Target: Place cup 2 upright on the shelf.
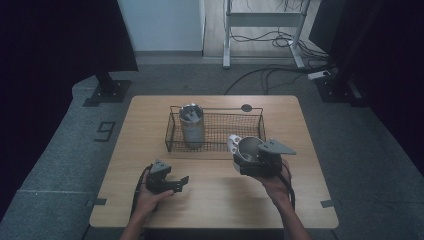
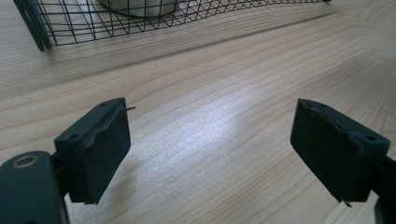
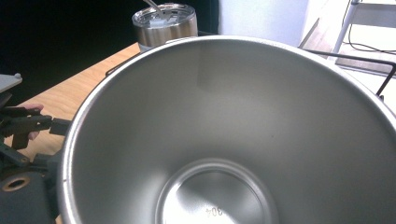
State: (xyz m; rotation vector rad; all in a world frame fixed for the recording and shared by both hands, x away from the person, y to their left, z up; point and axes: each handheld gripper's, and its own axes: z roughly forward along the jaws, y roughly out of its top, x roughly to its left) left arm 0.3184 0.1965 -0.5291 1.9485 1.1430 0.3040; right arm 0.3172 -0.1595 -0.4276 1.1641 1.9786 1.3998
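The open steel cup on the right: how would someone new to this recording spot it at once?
Start at the wooden table and find the wire basket near its far edge. Just in front of the basket's right end, the right tongs hold a steel cup. Unlike the lidded tumbler standing upright inside the basket, this cup is lidless, empty and off the table.

Empty steel cup (image 1: 248, 148), tilted, held above table beside basket

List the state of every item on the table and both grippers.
Steel cup: empty, lifted, tilted, held by the right gripper.
Lidded tumbler: upright in the wire basket.
Wire basket: on the table.
Left gripper: open, nothing between its jaws.
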